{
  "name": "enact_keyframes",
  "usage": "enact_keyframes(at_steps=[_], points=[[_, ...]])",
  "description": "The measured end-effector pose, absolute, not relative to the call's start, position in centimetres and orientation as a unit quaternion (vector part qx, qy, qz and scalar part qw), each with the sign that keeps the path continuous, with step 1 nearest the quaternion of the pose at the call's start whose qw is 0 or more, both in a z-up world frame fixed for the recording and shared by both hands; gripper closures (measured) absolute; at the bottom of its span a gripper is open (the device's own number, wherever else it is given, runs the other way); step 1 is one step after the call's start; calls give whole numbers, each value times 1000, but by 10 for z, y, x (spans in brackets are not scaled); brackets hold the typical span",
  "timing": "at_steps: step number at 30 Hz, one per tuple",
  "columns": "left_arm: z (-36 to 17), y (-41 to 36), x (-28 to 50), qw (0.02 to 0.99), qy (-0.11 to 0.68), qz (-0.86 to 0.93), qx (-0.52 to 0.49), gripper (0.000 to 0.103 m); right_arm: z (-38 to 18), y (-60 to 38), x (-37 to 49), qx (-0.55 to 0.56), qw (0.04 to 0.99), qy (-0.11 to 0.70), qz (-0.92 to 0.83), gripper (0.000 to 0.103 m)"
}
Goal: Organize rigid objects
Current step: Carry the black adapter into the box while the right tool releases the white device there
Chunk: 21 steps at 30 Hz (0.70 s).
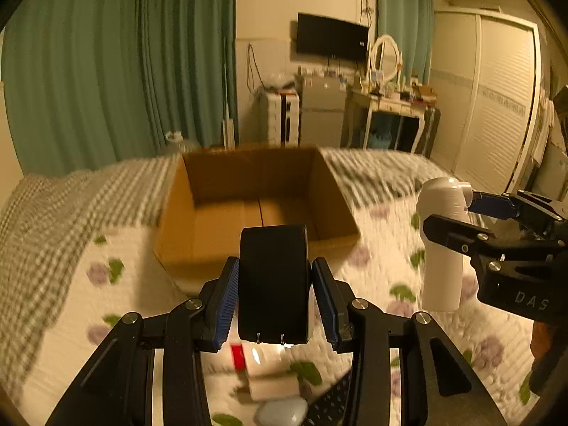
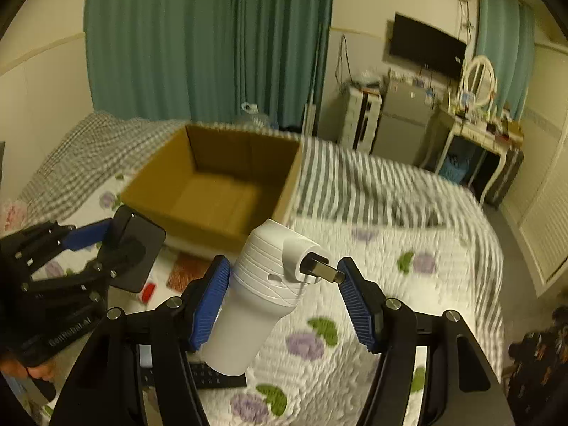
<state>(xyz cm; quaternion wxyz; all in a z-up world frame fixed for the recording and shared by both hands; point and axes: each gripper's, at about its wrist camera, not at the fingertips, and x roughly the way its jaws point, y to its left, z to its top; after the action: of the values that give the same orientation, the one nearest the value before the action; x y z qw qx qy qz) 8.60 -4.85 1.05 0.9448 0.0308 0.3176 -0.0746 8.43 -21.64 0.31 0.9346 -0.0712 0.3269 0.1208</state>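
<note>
My left gripper (image 1: 275, 262) is shut on a black rounded-corner case (image 1: 273, 284), held upright above the floral quilt, just in front of the open cardboard box (image 1: 248, 177). From the right wrist view that case (image 2: 138, 248) and the left gripper (image 2: 112, 248) appear at the left, beside the box (image 2: 213, 163), whose inside looks bare. My right gripper (image 2: 284, 262) is shut on a white handheld device (image 2: 255, 298) with a dark nozzle; one pad presses its body, the other the nozzle tip. The device (image 1: 442, 248) and right gripper (image 1: 454, 214) hang at the right, beyond the box's right corner.
Loose things lie on the quilt under the grippers: a white box with a red label (image 1: 262, 365), a pale rounded object (image 1: 282, 411), a black remote (image 2: 213, 378), a small red item (image 2: 149, 291). A striped blanket (image 2: 372, 184) covers the bed beyond the box.
</note>
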Motion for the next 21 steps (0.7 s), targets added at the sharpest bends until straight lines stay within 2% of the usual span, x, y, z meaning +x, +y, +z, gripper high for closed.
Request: enact_keyframes(at_steps=[10,21], points=[[51,-27,145,957,285,-41,43,61,48,-182,152,-82,943,289,145,40],[12,-11,242,948,311,-21,63,61,22,-155,252,-94,936,294,168,40]])
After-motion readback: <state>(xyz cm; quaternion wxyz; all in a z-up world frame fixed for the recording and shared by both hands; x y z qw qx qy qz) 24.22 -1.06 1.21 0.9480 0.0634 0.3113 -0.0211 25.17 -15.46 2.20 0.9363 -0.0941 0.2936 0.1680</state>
